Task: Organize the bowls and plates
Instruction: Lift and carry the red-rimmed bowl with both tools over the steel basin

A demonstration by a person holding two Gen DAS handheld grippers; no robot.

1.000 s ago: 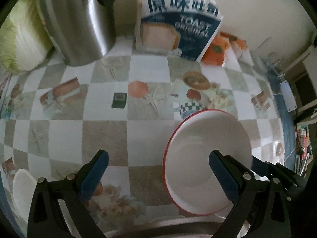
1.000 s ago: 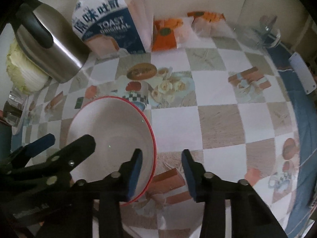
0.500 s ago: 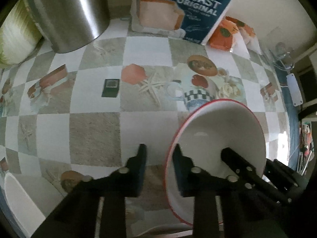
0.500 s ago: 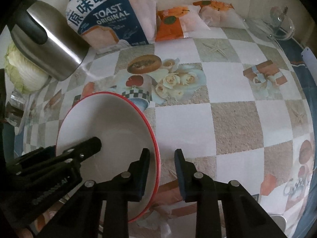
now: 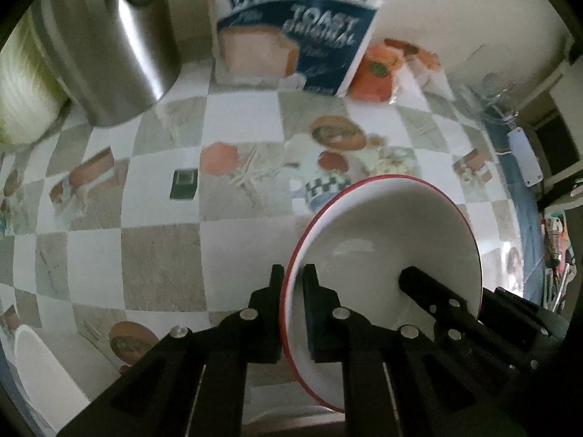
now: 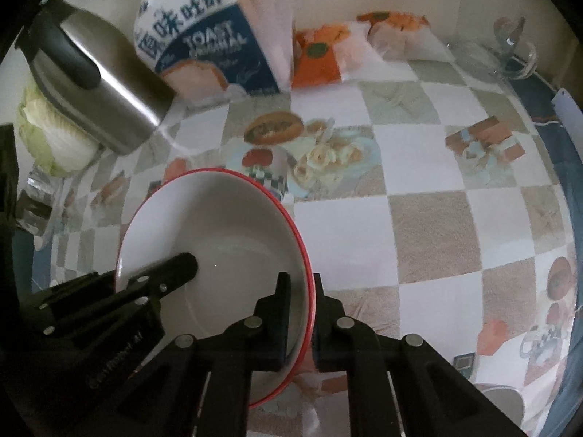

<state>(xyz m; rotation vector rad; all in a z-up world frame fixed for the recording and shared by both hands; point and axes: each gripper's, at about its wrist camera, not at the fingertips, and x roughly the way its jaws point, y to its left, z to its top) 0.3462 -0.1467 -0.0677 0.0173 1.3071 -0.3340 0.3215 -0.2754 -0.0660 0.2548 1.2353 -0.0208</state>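
A white bowl with a red rim [image 5: 386, 233] is held over the checkered tablecloth [image 5: 160, 251]. My left gripper [image 5: 293, 273] is shut on its left rim, one finger inside and one outside. My right gripper [image 6: 300, 284] is shut on its right rim in the same way. The bowl shows in the right wrist view [image 6: 215, 225] with the left gripper [image 6: 145, 287] reaching in from the left. The right gripper shows in the left wrist view [image 5: 437, 291] at the bowl's right edge. Part of another white dish [image 5: 32, 364] lies at the lower left.
A steel kettle [image 5: 116, 40] and a cabbage [image 5: 18, 83] stand at the back left. A toast bag [image 5: 291, 29] and orange packets [image 5: 379, 69] stand along the wall. Glassware [image 6: 510, 47] sits at the back right. A small dark square [image 5: 184, 184] lies on the cloth.
Both grippers have shut on the bowl's rim, the left going from wide open to closed. The bowl now looks lifted and tilted slightly.
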